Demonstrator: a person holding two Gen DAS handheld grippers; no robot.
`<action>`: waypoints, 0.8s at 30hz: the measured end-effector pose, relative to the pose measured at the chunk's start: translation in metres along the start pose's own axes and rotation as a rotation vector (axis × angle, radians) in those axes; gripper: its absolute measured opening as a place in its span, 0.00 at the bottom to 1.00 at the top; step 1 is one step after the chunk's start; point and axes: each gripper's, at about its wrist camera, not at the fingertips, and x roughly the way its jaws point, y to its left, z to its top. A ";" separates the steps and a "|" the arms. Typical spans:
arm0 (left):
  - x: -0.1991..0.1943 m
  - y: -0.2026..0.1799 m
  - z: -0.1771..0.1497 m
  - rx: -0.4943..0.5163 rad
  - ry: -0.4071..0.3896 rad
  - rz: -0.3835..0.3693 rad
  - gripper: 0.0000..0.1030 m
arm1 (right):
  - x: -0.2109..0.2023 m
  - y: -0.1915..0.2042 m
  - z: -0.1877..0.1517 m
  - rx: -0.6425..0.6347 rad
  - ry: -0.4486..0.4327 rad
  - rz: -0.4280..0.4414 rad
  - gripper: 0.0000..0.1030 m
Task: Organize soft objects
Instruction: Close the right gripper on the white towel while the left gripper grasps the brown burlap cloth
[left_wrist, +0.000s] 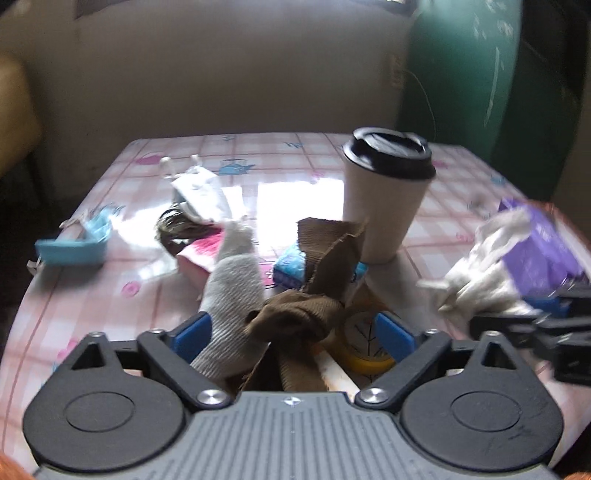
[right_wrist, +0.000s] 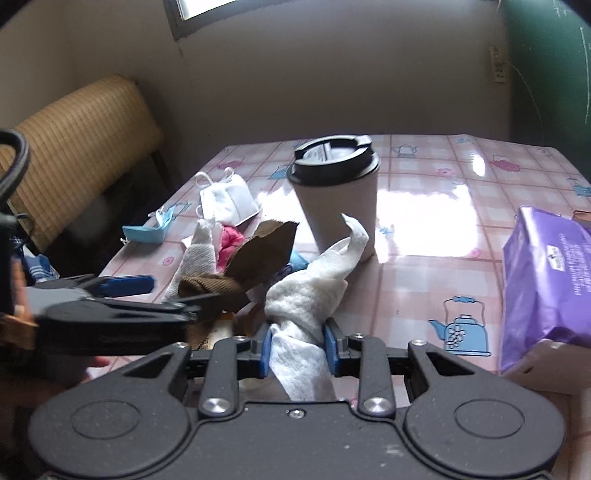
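Clearly the white cloth (right_wrist: 306, 306), just in front of the paper cup (right_wrist: 334, 206), is limp and light; the right claw (right_wrist: 298, 345) pinches its bunched middle. Left claw (left_wrist: 295, 332) gapes wide around the brown sock (left_wrist: 295, 317), unpinched; take bunched folds, not loose tails.

Domestic room: table (right_wrist: 424, 236) under a teapot-print vinyl cloth, woven-backed chair (right_wrist: 77, 136) against a plain wall, face masks (right_wrist: 229, 199), takeaway cup (right_wrist: 338, 199).

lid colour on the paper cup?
Black lid on the white paper cup; clearest in right wrist view.
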 end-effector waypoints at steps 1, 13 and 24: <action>0.007 -0.003 0.000 0.025 0.008 -0.003 0.86 | -0.001 -0.001 0.000 0.007 -0.003 0.003 0.34; 0.001 -0.029 -0.002 0.233 -0.104 0.029 0.65 | -0.011 -0.007 -0.003 0.034 -0.030 0.016 0.34; 0.041 -0.015 0.002 0.240 0.041 0.034 0.48 | -0.012 -0.004 -0.005 0.016 -0.027 0.038 0.34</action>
